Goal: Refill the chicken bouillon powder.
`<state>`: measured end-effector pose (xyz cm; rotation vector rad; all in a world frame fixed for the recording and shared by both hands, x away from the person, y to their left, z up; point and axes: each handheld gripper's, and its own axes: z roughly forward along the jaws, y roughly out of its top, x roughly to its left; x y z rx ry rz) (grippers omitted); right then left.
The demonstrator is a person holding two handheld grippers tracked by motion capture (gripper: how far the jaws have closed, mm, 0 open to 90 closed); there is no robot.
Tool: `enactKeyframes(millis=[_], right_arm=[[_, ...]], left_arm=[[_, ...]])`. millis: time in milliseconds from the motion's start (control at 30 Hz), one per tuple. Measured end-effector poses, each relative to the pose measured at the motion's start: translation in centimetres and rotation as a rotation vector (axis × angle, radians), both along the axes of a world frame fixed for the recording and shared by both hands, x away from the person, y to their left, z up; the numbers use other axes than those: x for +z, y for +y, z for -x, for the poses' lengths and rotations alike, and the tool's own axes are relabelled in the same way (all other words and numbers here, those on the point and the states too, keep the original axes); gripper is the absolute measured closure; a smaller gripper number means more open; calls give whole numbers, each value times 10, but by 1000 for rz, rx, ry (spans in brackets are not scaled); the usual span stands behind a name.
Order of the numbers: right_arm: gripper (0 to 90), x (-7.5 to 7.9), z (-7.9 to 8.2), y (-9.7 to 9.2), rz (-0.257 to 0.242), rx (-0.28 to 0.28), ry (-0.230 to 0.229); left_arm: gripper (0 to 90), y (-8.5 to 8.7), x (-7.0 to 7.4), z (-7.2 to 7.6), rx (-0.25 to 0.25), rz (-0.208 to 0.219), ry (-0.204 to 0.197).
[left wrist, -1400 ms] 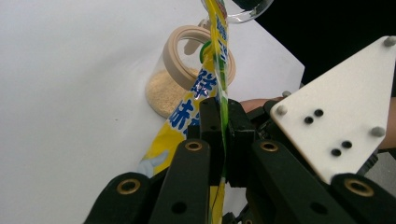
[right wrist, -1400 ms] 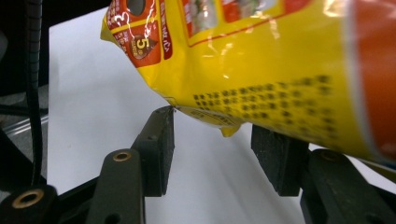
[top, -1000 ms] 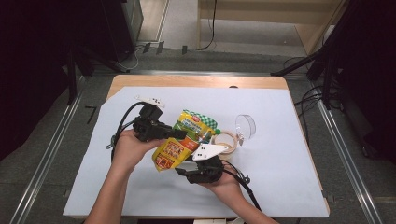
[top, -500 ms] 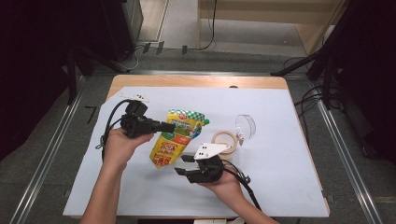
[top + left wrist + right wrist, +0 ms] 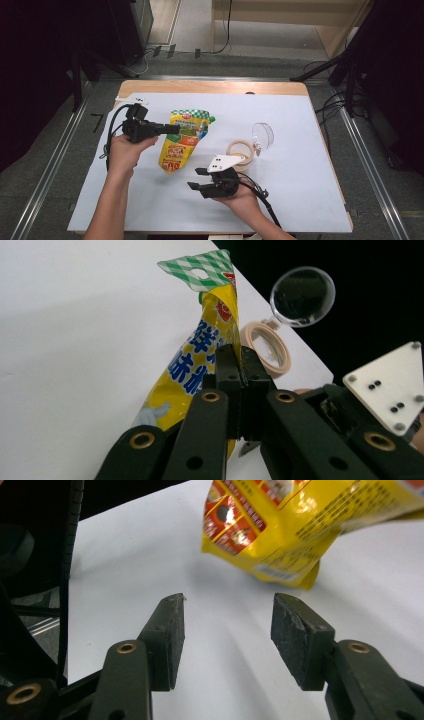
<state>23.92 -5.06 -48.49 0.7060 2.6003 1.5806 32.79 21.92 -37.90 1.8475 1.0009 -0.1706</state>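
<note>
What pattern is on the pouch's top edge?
Green-and-white check on the pouch, clearest in the left gripper view.

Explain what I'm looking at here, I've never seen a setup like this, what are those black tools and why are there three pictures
A person sits at a table covered with a white sheet and holds a black hand tool in each hand. Each tool is a gripper with two jaws that pinch like tongs.

One picture comes from a camera above the table, looking down, with the person's arms coming in from the bottom. The other two come from small cameras riding on the grippers, looking out along their jaws.

The left gripper is shut on the edge of a yellow plastic food pouch with a green checked top and holds it tilted. The right gripper has its jaws open with nothing between them, pointing towards the pouch's lower end.

Also on the sheet: a beige round ring-shaped container with a clear round lid beside it.
</note>
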Motion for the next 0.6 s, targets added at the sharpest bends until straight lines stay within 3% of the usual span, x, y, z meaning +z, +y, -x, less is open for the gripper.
enactKeyframes(millis=[267,600], right_arm=[[487,-3,-1,-5,1,-21,8],[487,1,0,-12,-9,-42,4]], left_arm=[[900,8,-4,-11,68,6,-41],[900,19,-3,-5,78,-28,-26]])
